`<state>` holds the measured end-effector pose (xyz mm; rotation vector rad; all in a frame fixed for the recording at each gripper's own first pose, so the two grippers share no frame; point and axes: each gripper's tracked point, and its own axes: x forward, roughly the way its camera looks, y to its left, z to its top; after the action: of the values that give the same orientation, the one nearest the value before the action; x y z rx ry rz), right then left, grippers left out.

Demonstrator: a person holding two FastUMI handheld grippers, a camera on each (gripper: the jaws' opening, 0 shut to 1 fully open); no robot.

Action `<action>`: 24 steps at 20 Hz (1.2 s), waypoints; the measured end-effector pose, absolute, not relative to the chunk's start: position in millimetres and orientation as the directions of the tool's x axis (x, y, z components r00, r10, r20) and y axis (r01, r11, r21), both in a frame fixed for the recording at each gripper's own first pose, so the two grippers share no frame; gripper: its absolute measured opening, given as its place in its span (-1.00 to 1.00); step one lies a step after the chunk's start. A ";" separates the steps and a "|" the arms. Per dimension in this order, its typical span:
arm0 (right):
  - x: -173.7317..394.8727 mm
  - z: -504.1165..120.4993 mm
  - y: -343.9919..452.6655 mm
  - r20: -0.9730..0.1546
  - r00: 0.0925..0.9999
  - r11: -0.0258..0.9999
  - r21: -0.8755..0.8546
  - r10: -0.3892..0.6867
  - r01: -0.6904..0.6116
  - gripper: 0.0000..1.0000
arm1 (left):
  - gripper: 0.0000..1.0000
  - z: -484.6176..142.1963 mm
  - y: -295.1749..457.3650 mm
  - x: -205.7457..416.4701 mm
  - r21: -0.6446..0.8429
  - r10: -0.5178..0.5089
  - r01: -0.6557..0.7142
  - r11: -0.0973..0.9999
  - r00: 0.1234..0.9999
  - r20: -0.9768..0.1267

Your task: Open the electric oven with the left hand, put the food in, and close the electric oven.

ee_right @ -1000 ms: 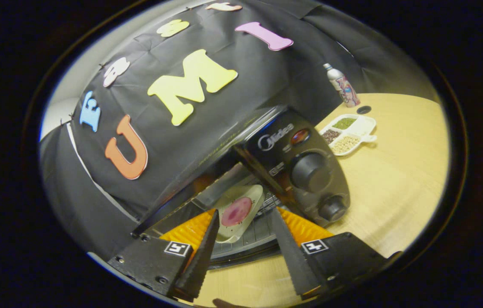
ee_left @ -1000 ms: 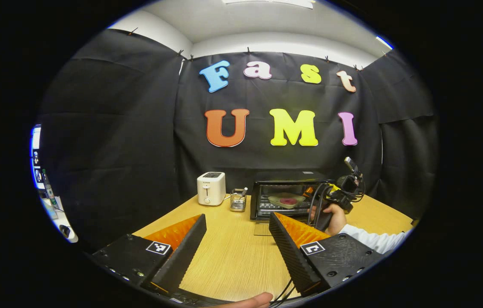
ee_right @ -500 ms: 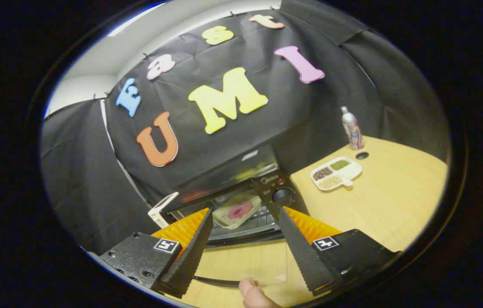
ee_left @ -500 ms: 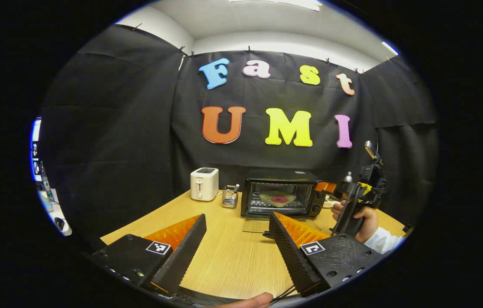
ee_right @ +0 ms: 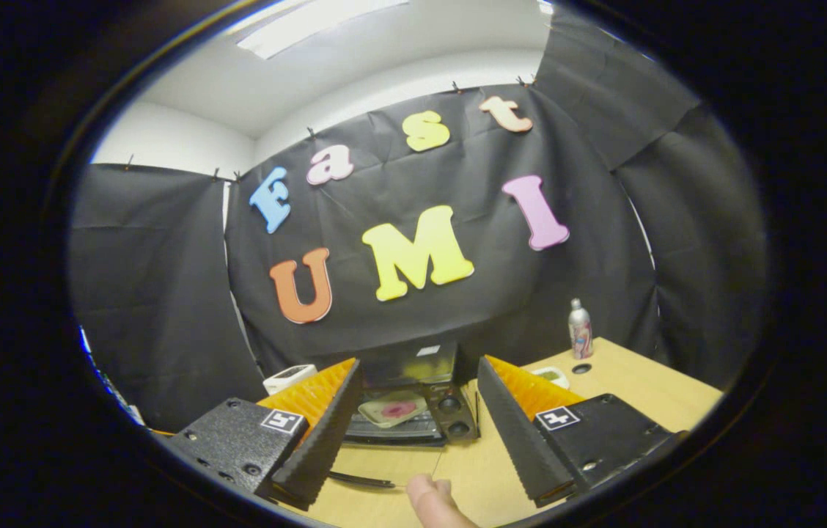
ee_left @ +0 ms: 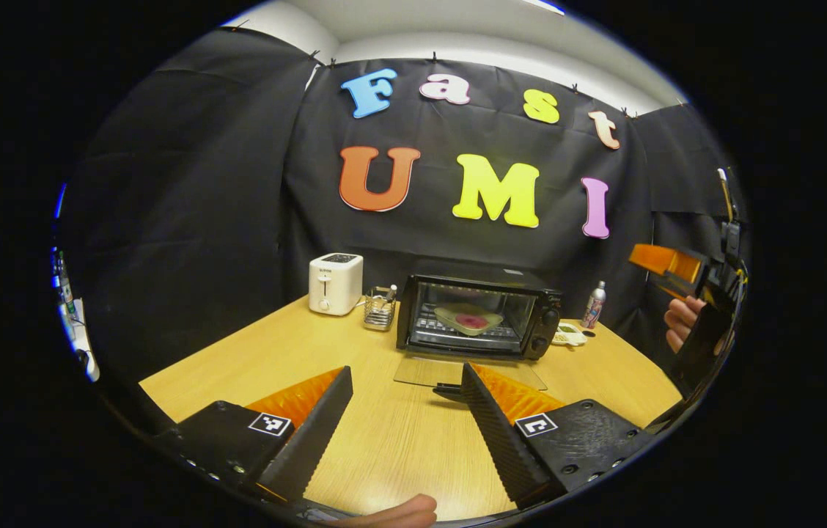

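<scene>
The black electric oven stands at the back of the wooden table, its glass door folded down flat. Inside, on the rack, lies a pale plate with pink food. My left gripper hovers open and empty over the table, well in front of the door. At the far right edge of the left gripper view a hand holds my right gripper raised, away from the oven. In the right gripper view, the right gripper is open and empty, facing the oven and food from a distance.
A white toaster and a wire utensil holder stand left of the oven. A metal bottle and a white divided tray sit to its right. Black cloth walls enclose the table. A fingertip shows at the bottom.
My right gripper has drawn back from the oven mouth, rising and moving off to the right, leaving the plate inside. The left gripper's view has shifted back a little.
</scene>
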<state>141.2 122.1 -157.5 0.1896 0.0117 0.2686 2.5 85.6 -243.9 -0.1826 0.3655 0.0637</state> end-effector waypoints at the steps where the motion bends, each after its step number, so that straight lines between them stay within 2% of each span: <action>1: 133.7 -150.7 113.9 0.028 0.966 0.950 0.173 0.258 -0.259 0.89 | 0.91 -252.2 79.5 7.1 -0.172 0.015 -0.085 0.981 0.926 -0.377; 12: 94.6 -102.3 64.2 0.108 0.980 0.984 0.034 0.168 -0.173 0.90 | 0.91 -356.0 -6.2 75.7 -0.138 -0.146 0.082 0.987 0.819 -0.555; 13: 92.1 -102.2 58.5 0.111 0.981 0.986 0.032 0.158 -0.162 1.00 | 0.91 -365.8 -12.1 78.9 -0.129 -0.146 0.087 0.988 0.803 -0.578; 14: 90.0 -100.9 51.8 0.125 0.981 0.988 0.029 0.147 -0.152 0.90 | 0.91 -375.3 -16.9 83.1 -0.114 -0.142 0.092 0.989 0.789 -0.598; 15: 87.0 -100.6 44.7 0.134 0.982 0.990 0.028 0.135 -0.140 1.00 | 0.92 -382.2 -19.0 86.9 -0.096 -0.132 0.092 0.991 0.778 -0.614; 16: 85.3 -101.7 39.8 0.139 0.982 0.991 0.031 0.127 -0.132 1.00 | 0.92 -389.0 -20.1 85.8 -0.087 -0.125 0.090 0.992 0.768 -0.628; 17: 84.9 -101.6 37.5 0.148 0.980 0.990 0.036 0.131 -0.138 0.90 | 0.92 -392.6 -21.5 87.1 -0.086 -0.124 0.090 0.992 0.762 -0.636; 24: 97.5 -131.0 19.2 0.093 0.984 0.985 0.061 0.155 -0.161 0.90 | 0.93 -398.5 -28.3 101.9 -0.022 -0.094 0.105 0.994 0.760 -0.643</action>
<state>97.5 19.2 -131.0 0.0688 -0.0878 0.1593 101.9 -28.3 -398.5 0.0157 0.6995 -0.1085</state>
